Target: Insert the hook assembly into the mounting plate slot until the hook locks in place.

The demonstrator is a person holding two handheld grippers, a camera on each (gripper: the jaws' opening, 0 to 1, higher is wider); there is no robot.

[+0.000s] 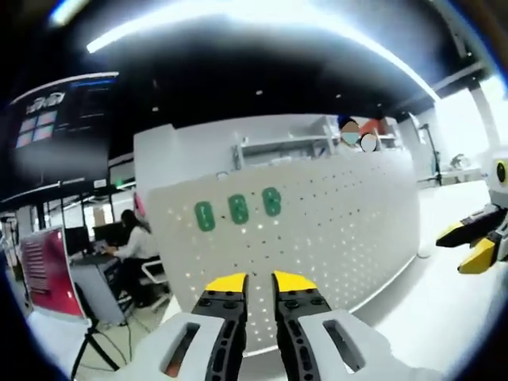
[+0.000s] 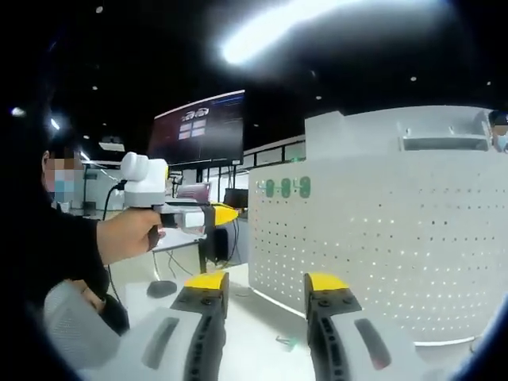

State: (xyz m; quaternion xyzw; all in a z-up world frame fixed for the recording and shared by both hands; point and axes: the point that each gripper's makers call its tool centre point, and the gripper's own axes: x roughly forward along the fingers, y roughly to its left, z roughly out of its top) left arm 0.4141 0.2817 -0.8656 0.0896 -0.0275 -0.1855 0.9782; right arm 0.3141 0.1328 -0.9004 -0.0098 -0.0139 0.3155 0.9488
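Left tongs (image 1: 260, 282) are standing nearly closed in the left gripper view, yellow tips a narrow slit apart, nothing between them. Right tongs (image 2: 266, 282) are standing released in the right gripper view, tips well apart, nothing grasped. Both are pointing at a white perforated panel (image 1: 317, 222), standing upright on a white counter (image 1: 444, 302); this is looking like the mounting plate, though no single slot is readable among the holes. Three green pieces (image 1: 238, 209) are sitting in a row on the panel's upper left, shapes too blurred to tell; in the right gripper view they are showing small near its top left corner (image 2: 286, 188). The hook assembly cannot be picked out with certainty. The right tongs are entering the left gripper view at the far right edge (image 1: 476, 242), cut off by the rim. The left tongs are showing in the right gripper view (image 2: 214, 215), held by a hand (image 2: 127, 236), jaw gap unclear from this angle. A small dark item (image 2: 287, 341) is lying on the counter between the right tongs, unidentifiable. A dark screen (image 2: 198, 127) is hanging behind. A seated person (image 1: 135, 242) is working at a desk far left.
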